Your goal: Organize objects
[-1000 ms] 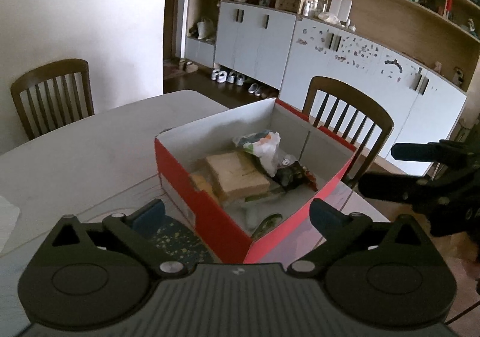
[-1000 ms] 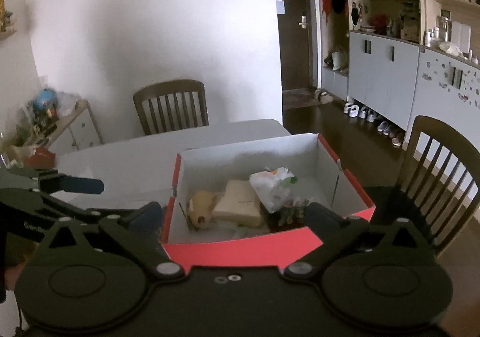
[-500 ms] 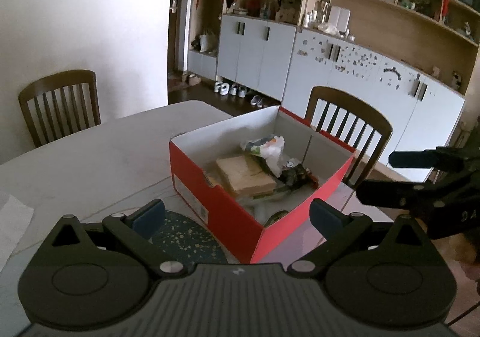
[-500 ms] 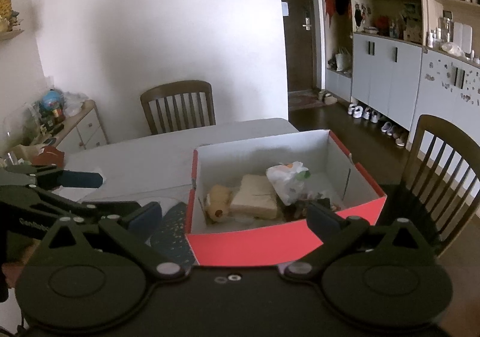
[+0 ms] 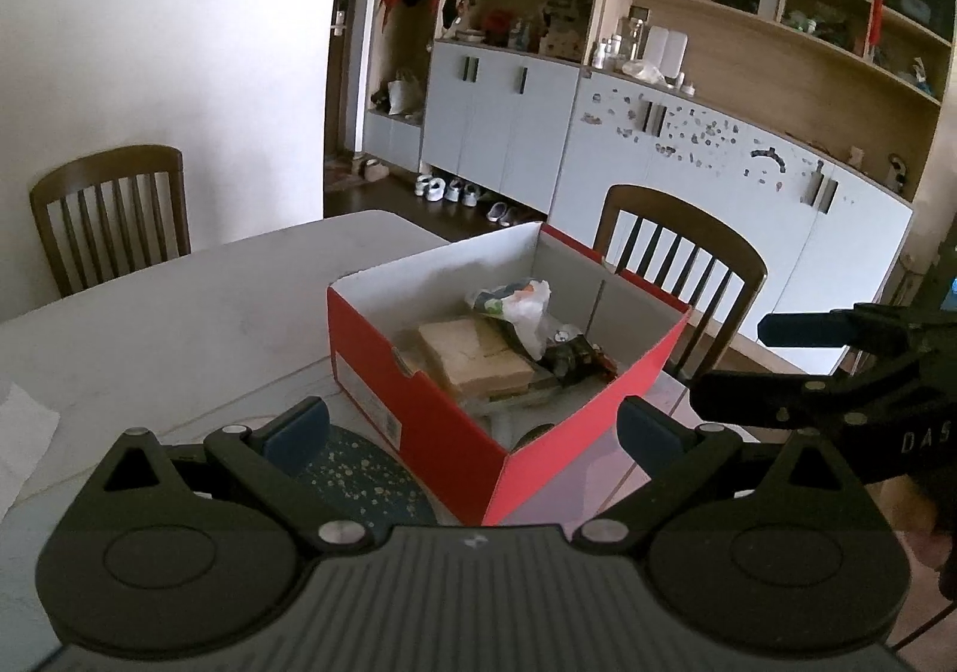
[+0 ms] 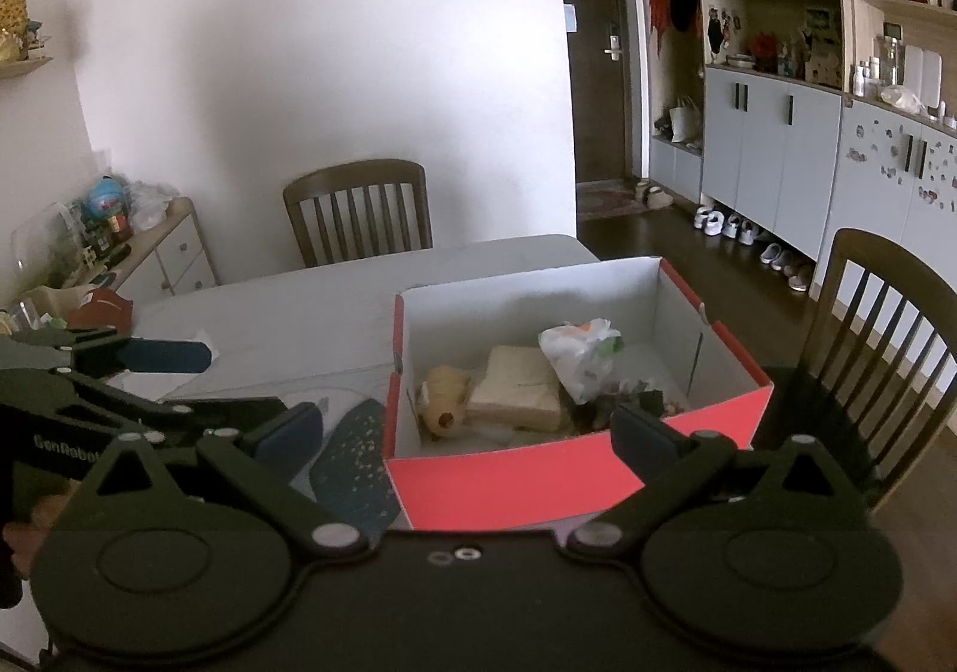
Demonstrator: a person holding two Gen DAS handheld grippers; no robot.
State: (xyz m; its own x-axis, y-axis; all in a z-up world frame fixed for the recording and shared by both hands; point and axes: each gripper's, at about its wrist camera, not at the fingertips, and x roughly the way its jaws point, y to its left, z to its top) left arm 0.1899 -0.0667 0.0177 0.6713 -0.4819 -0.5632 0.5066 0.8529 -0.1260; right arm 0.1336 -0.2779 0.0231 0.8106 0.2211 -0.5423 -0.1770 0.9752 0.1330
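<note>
An open red shoebox stands on the white table. Inside lie a flat brown package, a white plastic bag, a small dark object and a tan stuffed toy. A dark speckled flat piece lies on the table against the box. My left gripper hovers open before the box's near corner, holding nothing. My right gripper is open too, above the box's near wall.
Wooden chairs stand at the table's far side and right end. White paper lies at the left. A cluttered side cabinet stands by the wall; cupboards and shoes line the far side.
Both grippers have pulled back and risen from the box, so it looks smaller and farther. Both stay open and the box's contents have not moved.
</note>
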